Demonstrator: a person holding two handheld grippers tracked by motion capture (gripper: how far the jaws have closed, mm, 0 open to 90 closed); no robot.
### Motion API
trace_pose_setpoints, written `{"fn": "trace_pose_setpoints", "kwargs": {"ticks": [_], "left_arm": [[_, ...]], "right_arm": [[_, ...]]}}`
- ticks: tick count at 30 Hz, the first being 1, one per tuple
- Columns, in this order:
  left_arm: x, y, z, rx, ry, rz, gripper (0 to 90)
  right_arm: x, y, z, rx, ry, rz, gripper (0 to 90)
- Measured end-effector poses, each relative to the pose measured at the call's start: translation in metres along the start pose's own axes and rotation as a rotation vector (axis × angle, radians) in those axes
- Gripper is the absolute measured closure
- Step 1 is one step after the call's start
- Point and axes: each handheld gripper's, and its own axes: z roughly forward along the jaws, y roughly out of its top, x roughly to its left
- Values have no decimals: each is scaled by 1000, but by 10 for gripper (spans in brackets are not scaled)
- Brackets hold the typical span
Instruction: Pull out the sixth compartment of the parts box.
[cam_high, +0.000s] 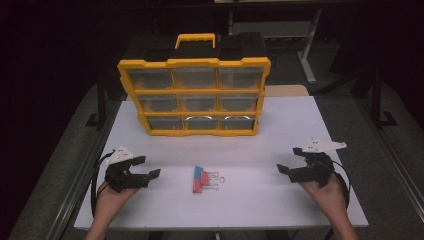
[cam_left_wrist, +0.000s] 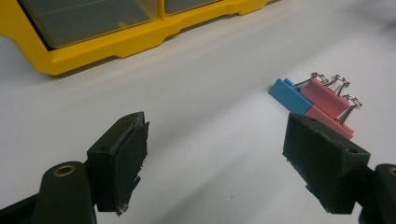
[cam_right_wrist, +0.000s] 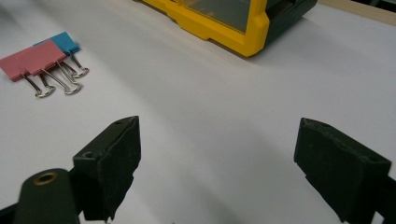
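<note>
White and bare for most of its width, the table (cam_high: 280, 200) stood in a dark room, with grey floor showing on either side. Near its front edge, about midway between the two hands, lay a small cluster of binder clips (cam_high: 204, 179): one blue clip (cam_left_wrist: 290, 95) and pink clips (cam_left_wrist: 324, 99) packed side by side, touching, with their wire handles folded out toward the person's right. The left gripper (cam_high: 148, 167) rested low over the table to the left of the clips, apart from them, its jaws spread wide and holding nothing; in the left gripper view the clips sat just beyond its right-hand jaw. The right gripper (cam_high: 291, 160) hovered on the opposite side, farther from the clips, its jaws likewise wide apart and empty, with the clips off to the upper left in its own view. At the back of the table stood a yellow organizer case (cam_high: 194, 96) with clear-fronted drawers and a yellow carry handle (cam_high: 195, 39), well apart from the clips and both grippers.
</note>
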Motion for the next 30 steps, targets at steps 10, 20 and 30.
{"fn": "trace_pose_setpoints", "kwargs": {"ticks": [10, 20, 30], "left_arm": [[-3, 13, -1, -42, -86, -42, 233], [-12, 52, 20, -83, -192, -69, 280], [-27, 92, 46, -76, -217, -46, 330]], "right_arm": [[3, 0, 3, 2, 5, -3, 137], [1, 0, -2, -2, -5, -3, 137], [1, 0, 2, 11, 7, -5, 137]]}}
